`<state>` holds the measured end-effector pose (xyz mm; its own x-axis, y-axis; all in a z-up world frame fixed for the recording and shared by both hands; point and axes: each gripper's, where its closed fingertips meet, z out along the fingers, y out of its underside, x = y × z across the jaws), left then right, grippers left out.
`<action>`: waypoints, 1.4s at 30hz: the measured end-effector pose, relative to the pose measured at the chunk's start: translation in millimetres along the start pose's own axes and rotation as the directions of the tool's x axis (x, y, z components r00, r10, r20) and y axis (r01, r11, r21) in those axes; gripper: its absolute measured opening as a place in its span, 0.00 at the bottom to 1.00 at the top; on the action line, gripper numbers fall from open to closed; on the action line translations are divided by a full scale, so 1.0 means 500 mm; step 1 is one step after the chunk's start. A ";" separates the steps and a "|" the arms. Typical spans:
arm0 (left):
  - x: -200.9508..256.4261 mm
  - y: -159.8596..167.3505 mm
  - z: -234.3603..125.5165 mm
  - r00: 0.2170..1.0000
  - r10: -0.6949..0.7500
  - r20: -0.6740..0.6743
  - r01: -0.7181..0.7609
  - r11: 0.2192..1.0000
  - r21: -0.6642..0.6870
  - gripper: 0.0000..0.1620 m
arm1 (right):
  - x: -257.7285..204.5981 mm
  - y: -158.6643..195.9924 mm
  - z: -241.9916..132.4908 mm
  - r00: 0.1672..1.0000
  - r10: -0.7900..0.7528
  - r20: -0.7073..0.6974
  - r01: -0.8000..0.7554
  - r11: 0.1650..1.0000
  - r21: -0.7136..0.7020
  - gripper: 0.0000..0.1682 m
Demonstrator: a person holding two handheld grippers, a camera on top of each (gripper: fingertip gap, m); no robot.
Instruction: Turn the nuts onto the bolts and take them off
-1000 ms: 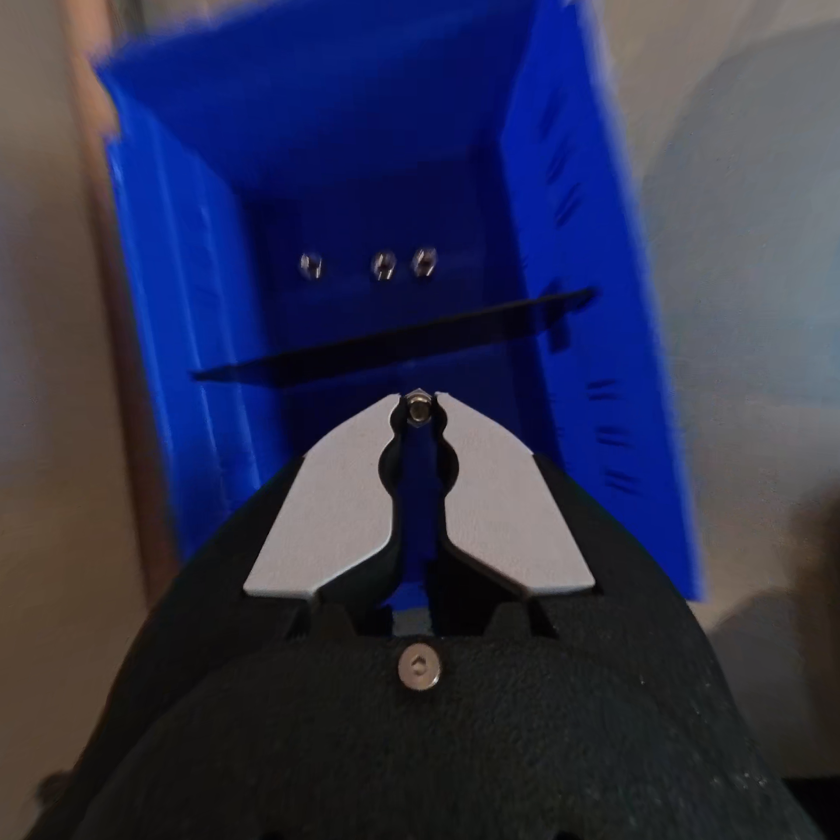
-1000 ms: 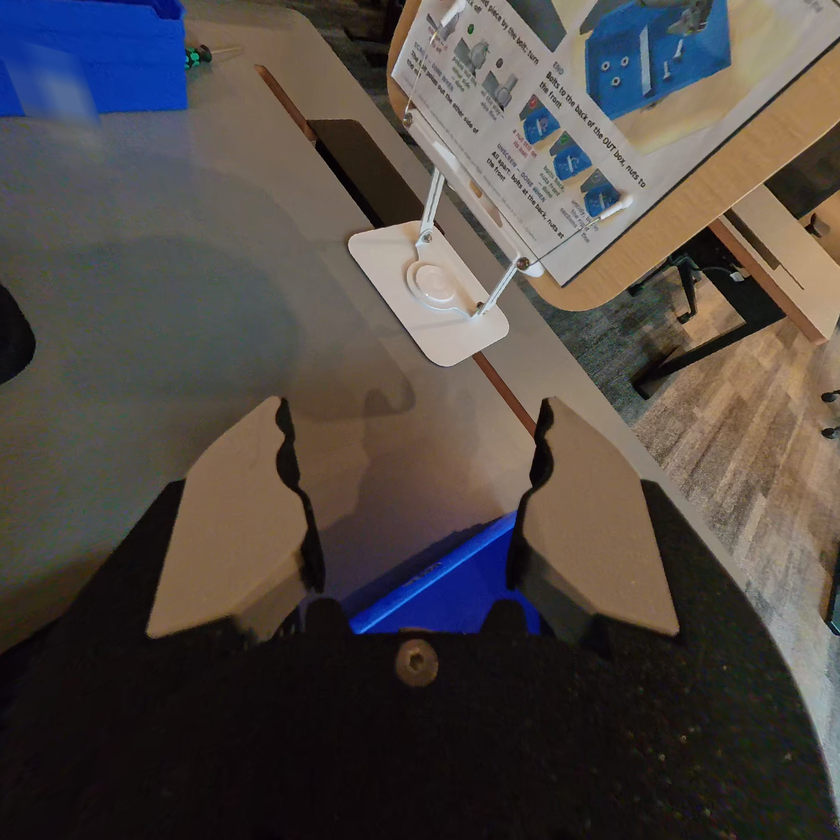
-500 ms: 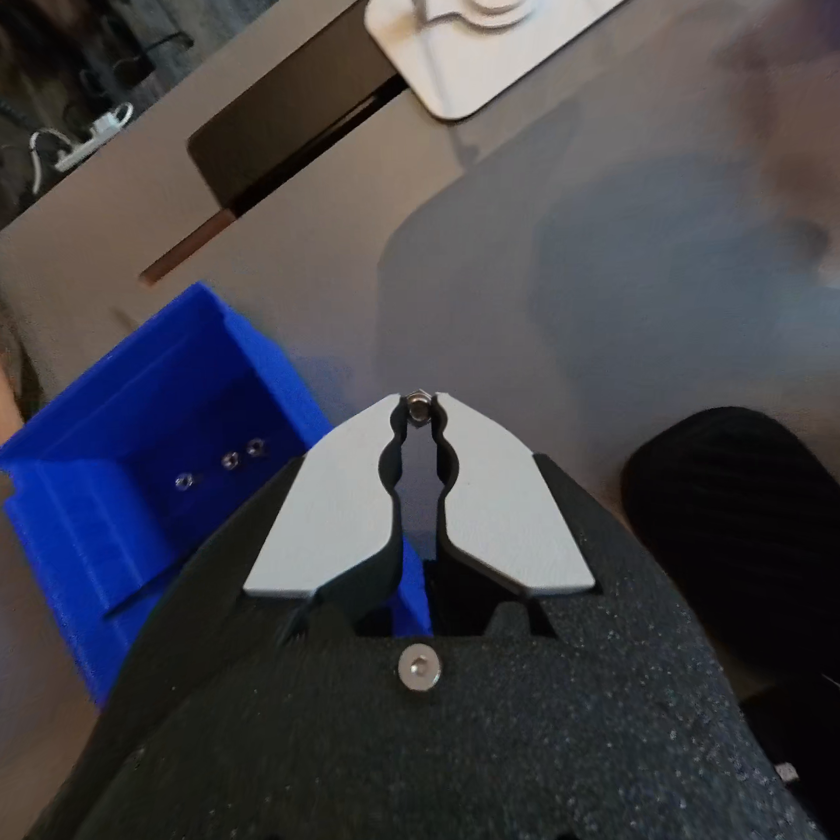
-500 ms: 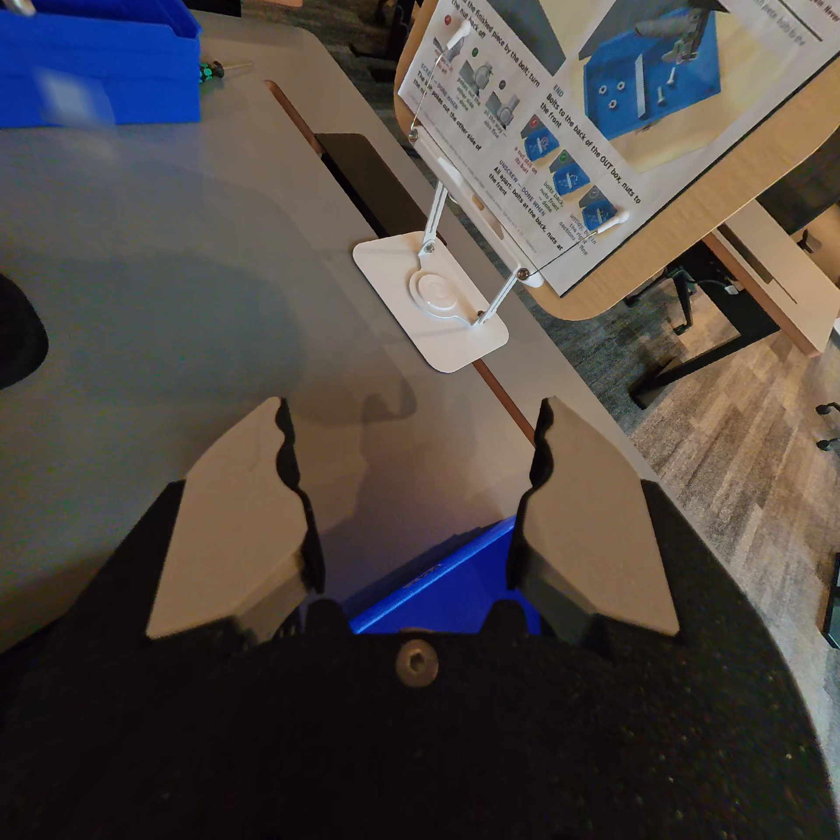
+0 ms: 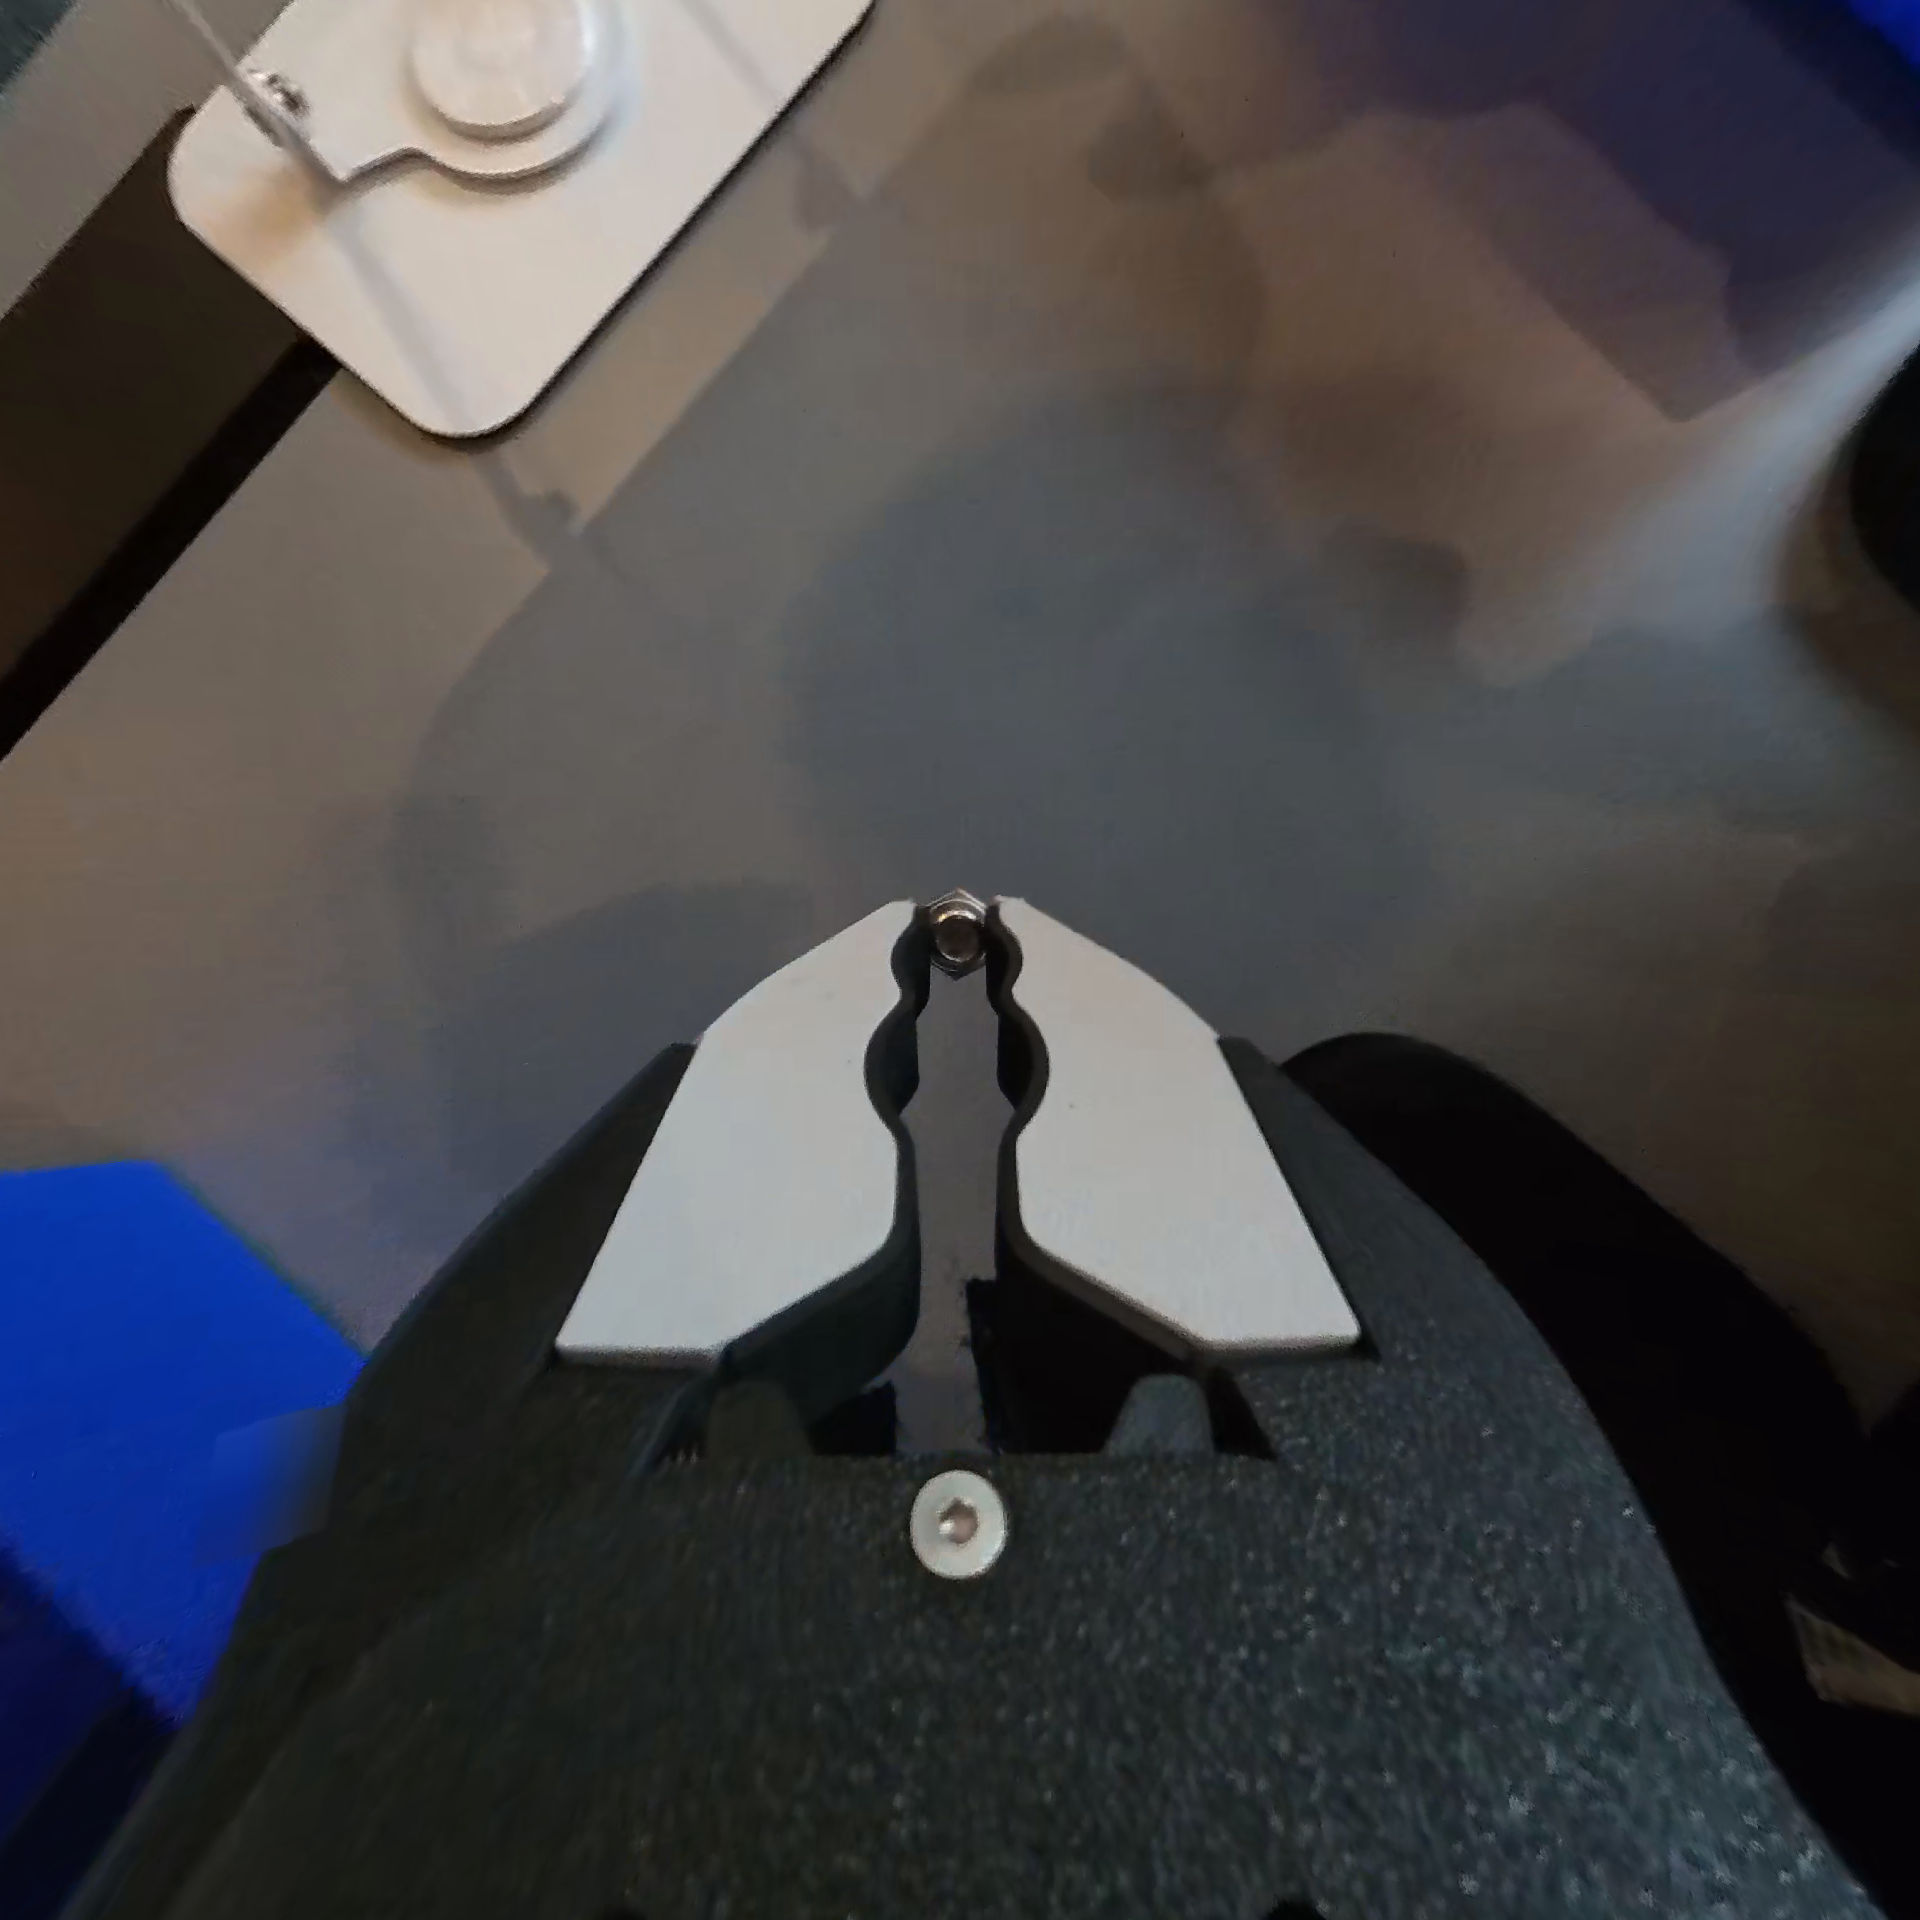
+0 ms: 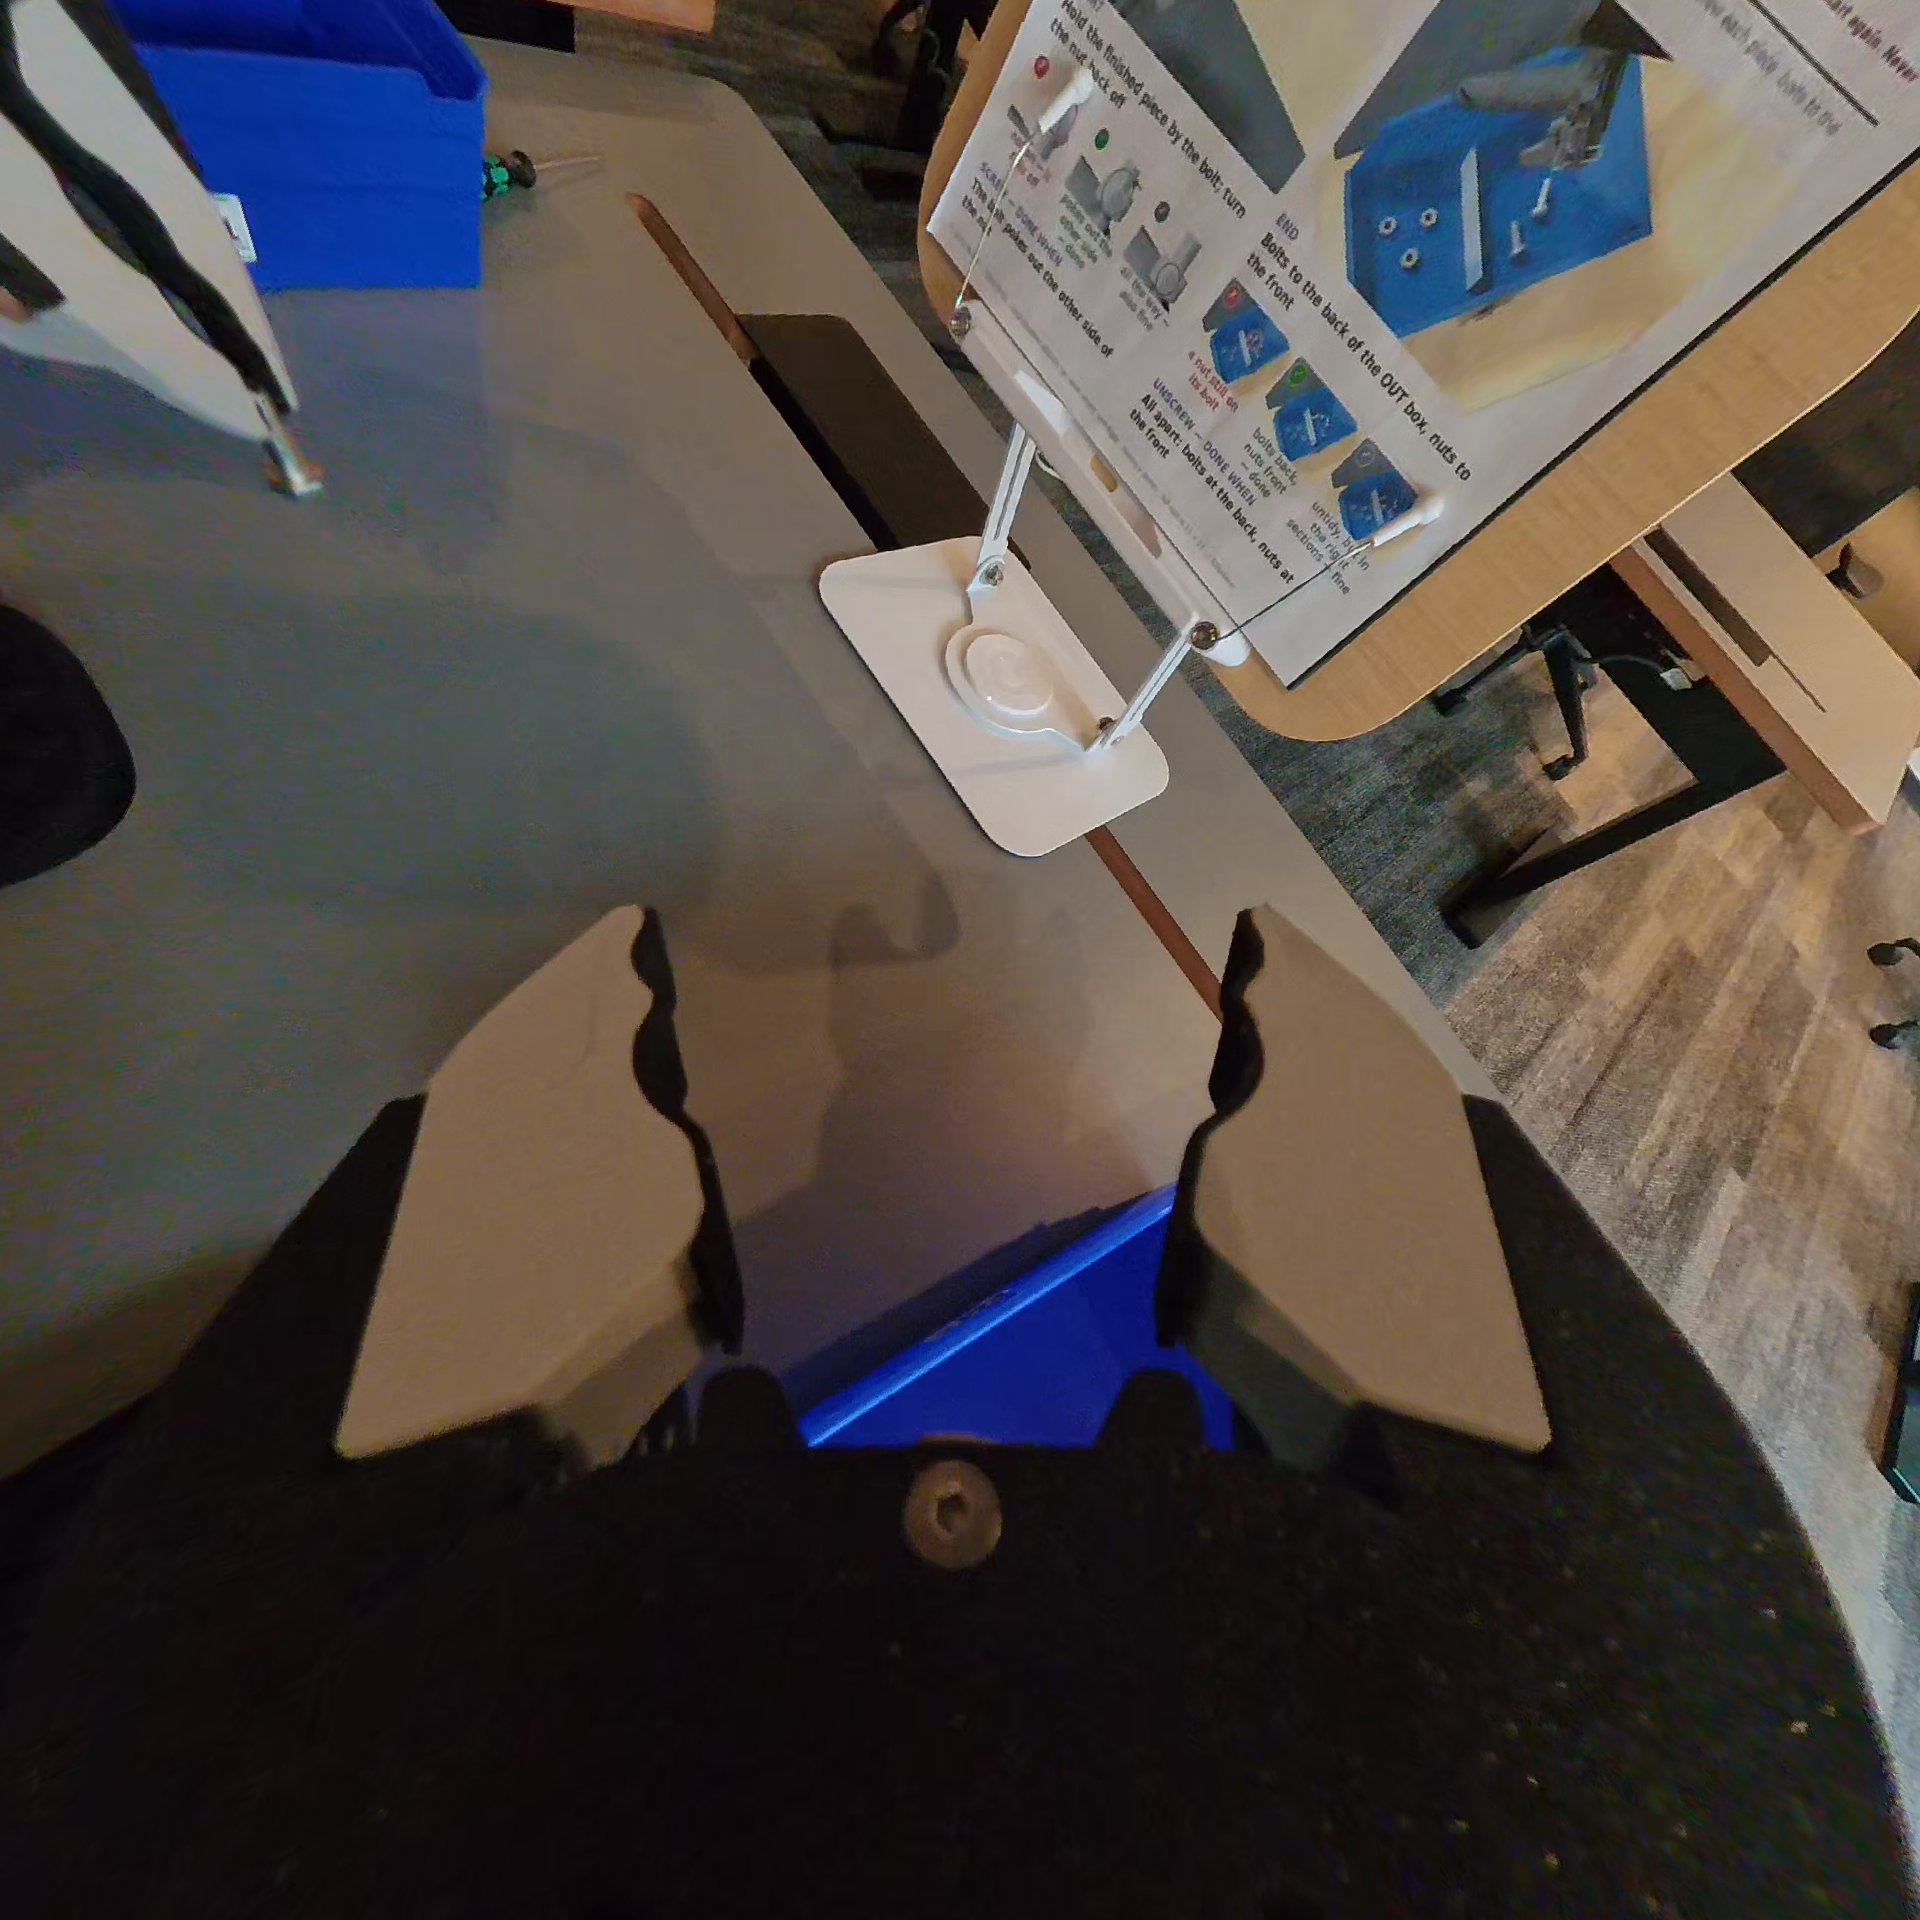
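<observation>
On the far left of the right wrist view, the left gripper (image 6: 286, 457) reaches in from the upper corner, its pale fingers (image 6: 125, 270) pinched together on a small silver piece (image 6: 296, 476) that pokes out below the tips, held above the grey table (image 6: 520, 644) and not touching it; in its own view the left gripper (image 5: 958, 914) is clenched on that same piece, a hexagonal nut (image 5: 956, 940) seen end on at the very tips, with a bright round metal face in its middle; whether that face is a bolt end I cannot tell. A blue bin (image 5: 135, 1382) lies down and to the left of this gripper, blurred, and a white stand base (image 5: 488, 197) sits well ahead of it to the left.

Moving right, a second blue bin (image 6: 343, 166) stands far ahead and left of the right gripper, with a green-handled screwdriver (image 6: 520, 168) just beside it on the table; the right gripper (image 6: 945, 935) itself is released, its jaws spread wide with nothing between them but bare table; the corner of a blue bin (image 6: 997, 1351) shows just beneath it, between the finger roots. Ahead and slightly right stands the white stand base (image 6: 997, 707); its arms carry an instruction sheet (image 6: 1403, 239) on a wooden board (image 6: 1621, 499), up and to the right of the open gripper; farther right lies the floor (image 6: 1683, 1039).
</observation>
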<state>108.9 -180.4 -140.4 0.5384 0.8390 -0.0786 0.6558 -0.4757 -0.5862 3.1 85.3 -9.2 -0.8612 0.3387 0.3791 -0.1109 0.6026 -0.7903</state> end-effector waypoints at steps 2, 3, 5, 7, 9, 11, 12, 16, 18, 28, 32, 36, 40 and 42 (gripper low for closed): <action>0.020 -0.005 0.021 1.000 0.005 -0.019 -0.005 1.000 0.004 0.06 | -0.001 0.000 -0.001 1.000 -0.003 0.000 0.003 1.000 -0.002 0.60; 0.030 -0.006 0.031 1.000 0.005 -0.029 -0.005 1.000 0.004 0.06 | -0.002 0.000 -0.001 1.000 -0.005 0.001 0.005 1.000 -0.004 0.60; 0.047 -0.007 0.051 0.999 0.004 -0.042 -0.004 1.000 -0.005 0.06 | -0.002 0.001 -0.001 1.000 -0.009 -0.002 0.009 1.000 -0.011 0.60; 0.064 -0.008 0.070 0.998 0.005 -0.055 -0.006 1.000 -0.014 0.06 | -0.003 0.001 -0.001 1.000 -0.010 0.000 0.010 1.000 -0.013 0.60; 0.084 -0.012 0.087 0.997 0.005 -0.082 -0.006 1.000 -0.012 0.06 | -0.005 0.000 0.000 1.000 -0.015 0.002 0.015 1.000 -0.015 0.60; 0.098 -0.013 0.102 0.996 0.004 -0.092 -0.006 1.000 -0.019 0.06 | -0.008 0.000 0.001 1.000 -0.020 0.005 0.020 1.000 -0.019 0.60; 0.102 -0.014 0.110 0.996 0.006 -0.091 -0.008 1.000 -0.023 0.06 | -0.009 0.001 0.001 1.000 -0.024 0.007 0.024 0.999 -0.023 0.60; 0.126 -0.011 0.134 0.993 0.009 -0.119 -0.014 0.999 -0.040 0.06 | -0.012 0.002 0.003 0.999 -0.032 0.011 0.033 0.999 -0.032 0.60; 0.131 -0.006 0.143 0.993 0.007 -0.119 -0.013 0.999 -0.051 0.06 | -0.012 0.003 0.003 0.999 -0.031 0.012 0.032 0.999 -0.033 0.60; 0.140 0.011 0.164 0.993 0.016 -0.119 -0.028 0.995 -0.097 0.06 | -0.008 0.005 -0.001 1.000 -0.025 0.004 0.026 0.999 -0.029 0.60; 0.137 0.015 0.166 0.993 0.009 -0.121 -0.021 0.994 -0.103 0.06 | -0.008 0.006 -0.001 1.000 -0.026 0.004 0.026 0.999 -0.032 0.60; 0.141 0.020 0.168 0.991 0.006 -0.137 -0.022 0.993 -0.115 0.06 | -0.008 0.007 -0.001 1.000 -0.027 0.004 0.027 0.999 -0.034 0.60; 0.144 0.020 0.170 0.988 -0.004 -0.151 -0.013 0.994 -0.109 0.06 | -0.007 0.007 0.000 1.000 -0.027 0.004 0.027 0.999 -0.036 0.60; 0.142 0.018 0.168 0.989 -0.005 -0.148 -0.010 0.995 -0.103 0.07 | -0.007 0.008 0.000 1.000 -0.026 0.003 0.026 0.999 -0.037 0.60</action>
<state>108.6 -102.9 -218.9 0.6072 0.7933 0.0447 0.7014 -0.5088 -0.4992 5.8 86.4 -13.7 -0.8596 0.3202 0.3982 -0.1151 0.6379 -0.7615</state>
